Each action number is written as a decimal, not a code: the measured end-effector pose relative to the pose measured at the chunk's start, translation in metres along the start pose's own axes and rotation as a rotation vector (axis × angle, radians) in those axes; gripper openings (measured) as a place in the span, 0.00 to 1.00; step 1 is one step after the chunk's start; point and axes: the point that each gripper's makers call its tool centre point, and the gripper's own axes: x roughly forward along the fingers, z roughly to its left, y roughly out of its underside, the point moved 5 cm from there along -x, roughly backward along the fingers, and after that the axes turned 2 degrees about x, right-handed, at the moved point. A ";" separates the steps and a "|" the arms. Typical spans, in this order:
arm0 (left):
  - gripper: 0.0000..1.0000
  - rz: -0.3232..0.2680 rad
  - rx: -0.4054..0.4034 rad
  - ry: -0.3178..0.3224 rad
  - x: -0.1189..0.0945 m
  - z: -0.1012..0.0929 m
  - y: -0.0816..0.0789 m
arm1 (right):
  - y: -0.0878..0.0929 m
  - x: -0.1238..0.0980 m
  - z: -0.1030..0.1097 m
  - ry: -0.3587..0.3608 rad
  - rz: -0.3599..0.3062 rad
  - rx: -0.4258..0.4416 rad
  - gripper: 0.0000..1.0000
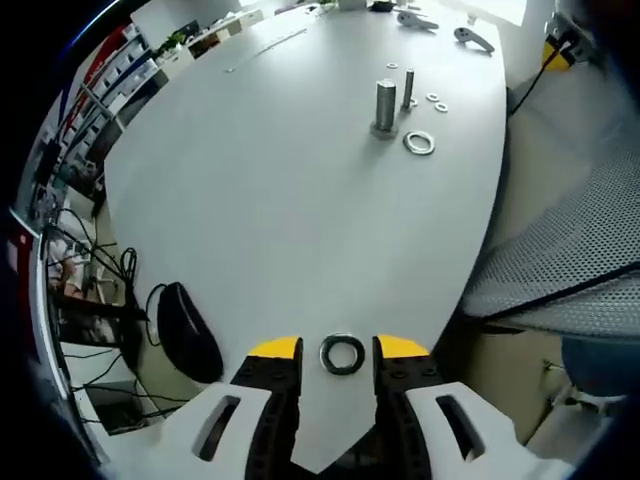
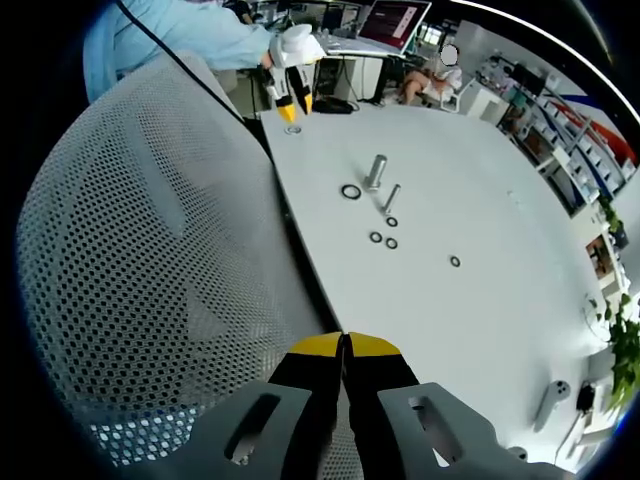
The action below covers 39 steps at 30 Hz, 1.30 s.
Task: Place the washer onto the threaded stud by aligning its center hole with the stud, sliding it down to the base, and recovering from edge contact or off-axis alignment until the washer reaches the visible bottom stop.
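Observation:
A dark metal washer (image 1: pixel 342 355) lies flat near the table's near edge, between the yellow-tipped jaws of my left gripper (image 1: pixel 338 349). The jaws stand open, with a small gap on each side of the washer. The thick threaded stud (image 1: pixel 385 105) stands upright far down the table, with a larger washer (image 1: pixel 419 142) lying beside its base. In the right gripper view the stud (image 2: pixel 377 170) and that washer (image 2: pixel 350 191) sit mid-table, and the left gripper (image 2: pixel 292 95) hovers over its washer (image 2: pixel 292 129). My right gripper (image 2: pixel 345 346) is shut on nothing, over the table edge by the chair.
A thin bolt (image 1: pixel 408 88) and several small washers (image 1: pixel 436 101) lie beyond the stud. A mesh chair (image 2: pixel 150 250) presses against the table's side. A black rounded object (image 1: pixel 185 330) sits below the table's other edge. A laptop (image 2: pixel 395 20) stands at the far end.

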 end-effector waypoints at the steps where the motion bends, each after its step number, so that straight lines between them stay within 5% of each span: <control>1: 0.28 0.008 -0.002 0.002 0.001 -0.001 0.003 | 0.000 0.000 0.000 0.000 0.001 0.000 0.03; 17: 0.22 0.031 -0.087 0.050 0.018 -0.003 0.026 | 0.001 0.000 0.000 0.000 0.008 0.005 0.03; 28: 0.09 -0.011 -0.087 0.056 0.023 -0.005 0.003 | 0.001 0.001 0.000 -0.002 0.010 0.005 0.03; 39: 0.09 -0.042 -0.032 0.063 0.037 -0.005 -0.036 | 0.001 0.000 0.000 -0.001 0.007 0.006 0.03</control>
